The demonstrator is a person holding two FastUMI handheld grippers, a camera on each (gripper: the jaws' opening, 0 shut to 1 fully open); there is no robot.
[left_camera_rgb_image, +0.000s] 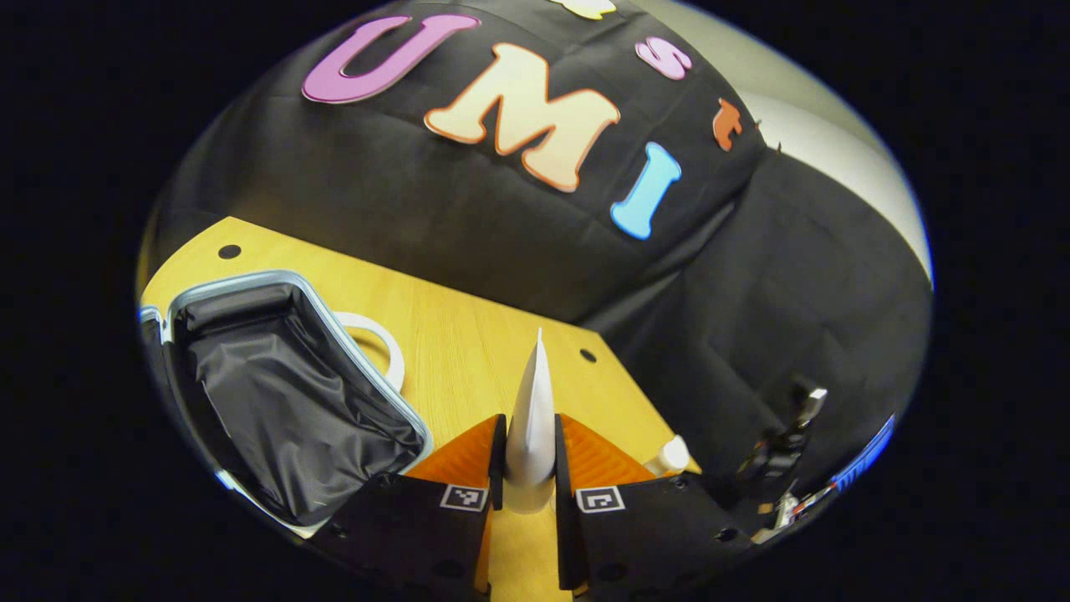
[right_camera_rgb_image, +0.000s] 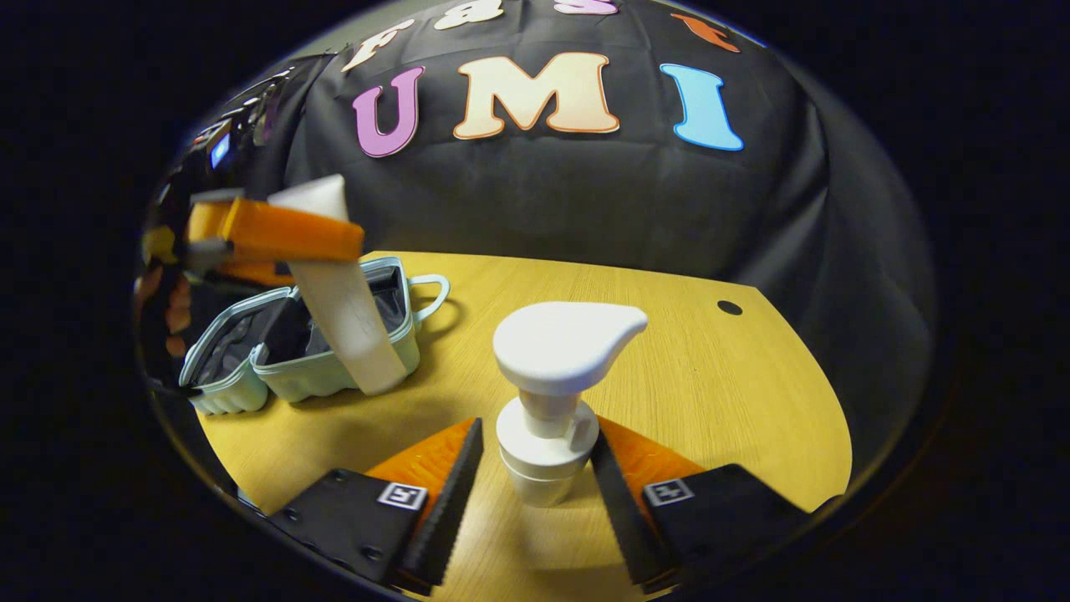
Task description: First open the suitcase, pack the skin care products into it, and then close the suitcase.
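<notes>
The small pale-blue suitcase lies open on the wooden table, its black lining showing and its white handle toward the wall. My left gripper is shut on a white tube, seen edge-on. In the right gripper view the left gripper holds that tube slanted in front of the suitcase. A white pump bottle stands upright between the fingers of my right gripper, which is open, with a gap at the left finger. The pump's top peeks beside the left gripper.
The black cloth wall closes the back and right of the table. Round holes mark the tabletop near its corners. Dark gear stands off the table's right edge. Bare wood lies between the suitcase and the pump bottle.
</notes>
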